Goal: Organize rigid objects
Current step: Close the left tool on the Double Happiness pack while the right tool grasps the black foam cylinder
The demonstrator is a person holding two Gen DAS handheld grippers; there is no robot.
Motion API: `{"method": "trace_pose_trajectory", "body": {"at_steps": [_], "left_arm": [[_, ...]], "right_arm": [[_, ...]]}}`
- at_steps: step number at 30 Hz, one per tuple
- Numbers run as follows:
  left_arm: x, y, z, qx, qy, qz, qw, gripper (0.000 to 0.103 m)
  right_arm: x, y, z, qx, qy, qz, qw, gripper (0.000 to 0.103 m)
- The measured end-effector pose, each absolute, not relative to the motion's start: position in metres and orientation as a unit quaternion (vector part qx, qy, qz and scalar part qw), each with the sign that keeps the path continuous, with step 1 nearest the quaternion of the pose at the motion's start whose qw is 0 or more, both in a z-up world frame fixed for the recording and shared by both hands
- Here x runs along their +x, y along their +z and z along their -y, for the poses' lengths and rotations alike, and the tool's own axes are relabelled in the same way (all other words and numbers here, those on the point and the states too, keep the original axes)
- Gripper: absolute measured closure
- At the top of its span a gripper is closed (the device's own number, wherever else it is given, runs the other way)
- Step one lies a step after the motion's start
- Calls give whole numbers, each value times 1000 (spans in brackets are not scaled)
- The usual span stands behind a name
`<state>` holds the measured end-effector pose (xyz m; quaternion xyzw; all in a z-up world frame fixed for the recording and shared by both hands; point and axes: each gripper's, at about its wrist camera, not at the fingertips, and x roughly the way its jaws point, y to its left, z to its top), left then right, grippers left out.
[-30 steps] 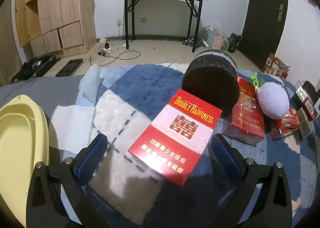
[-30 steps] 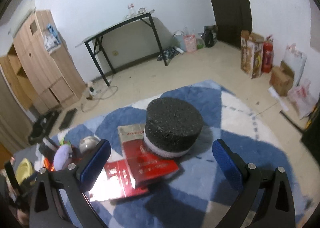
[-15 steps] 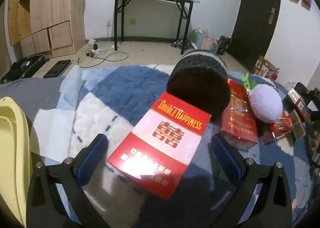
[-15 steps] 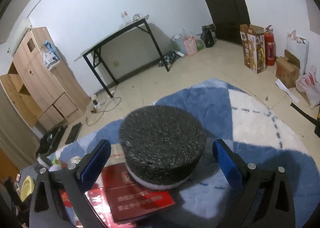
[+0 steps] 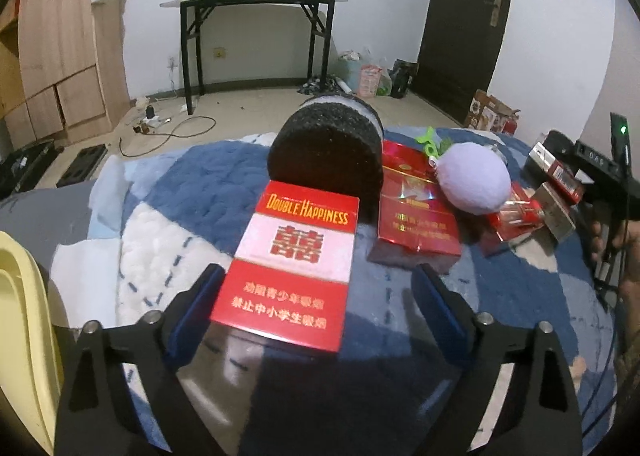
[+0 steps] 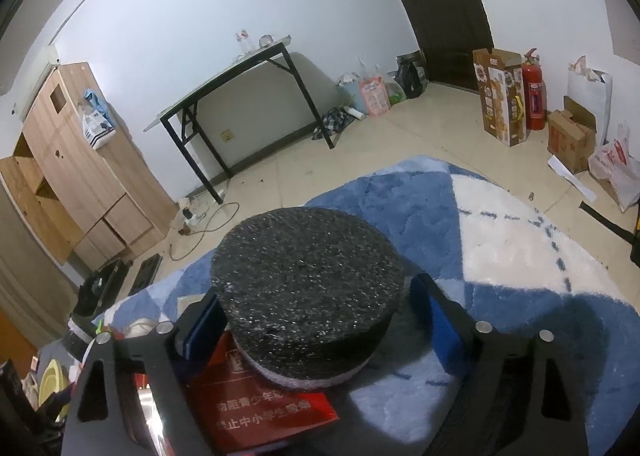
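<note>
The right gripper [image 6: 316, 320] is reaching around the black foam disc [image 6: 308, 296], its blue-padded fingers [image 6: 434, 320] sitting wide on either flank of the disc, close to the sides but not visibly pressing in; the disc is resting partly on a red cigarette carton [image 6: 256, 412] lying on the blue-and-white rug [image 6: 500, 223]. The left gripper [image 5: 316, 304] is straddling the Double Happiness cigarette carton [image 5: 296, 260], fingers wide, with the left pad just beside the carton's near corner and the right pad well clear of it. That carton's far end is lying against the disc [image 5: 326, 151], and a second red carton [image 5: 412, 211] and a lilac plush ball [image 5: 474, 179] are lying just to the disc's right. The step in hand looks like the approach to a grasp on both objects; next, each gripper probably needs to close squarely, the right one low enough to catch the disc's side wall without dragging the carton beneath. Compared with a second ago, both grippers have been moving in: the disc is now filling the gap between the right fingers, and the Double Happiness carton is sitting straighter and nearer between the left ones.
</note>
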<state>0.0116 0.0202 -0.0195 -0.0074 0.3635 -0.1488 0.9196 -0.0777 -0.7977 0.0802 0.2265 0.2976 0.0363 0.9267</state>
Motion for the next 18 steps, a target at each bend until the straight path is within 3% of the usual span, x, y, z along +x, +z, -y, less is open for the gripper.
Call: {"method": "trace_pose_trajectory", "body": {"at_steps": [4,8,9,10,11,18], "left_arm": [[23,-24,-31,-29,-101,-368,924,10],[27,-31,-32,-44,-102,-379,919,10],[26,-31,-30,-39,-106,-376,920,17],[25,-30,-28,-33,-110,-374,920,32],[24,-30,-24,-24,-112,-371,921,36],[16,-27,-15,-3,-126,-362,924,44]], "right_arm": [[-77,79,799,229,37,-297,926,16],[-77,79,798,229,40,-296,926,25],[-77,78,799,230,42,-296,926,26],[-78,78,799,230,44,-298,926,29],[-77,78,798,229,46,-297,926,33],[-78,78,796,222,45,-293,929,35]]}}
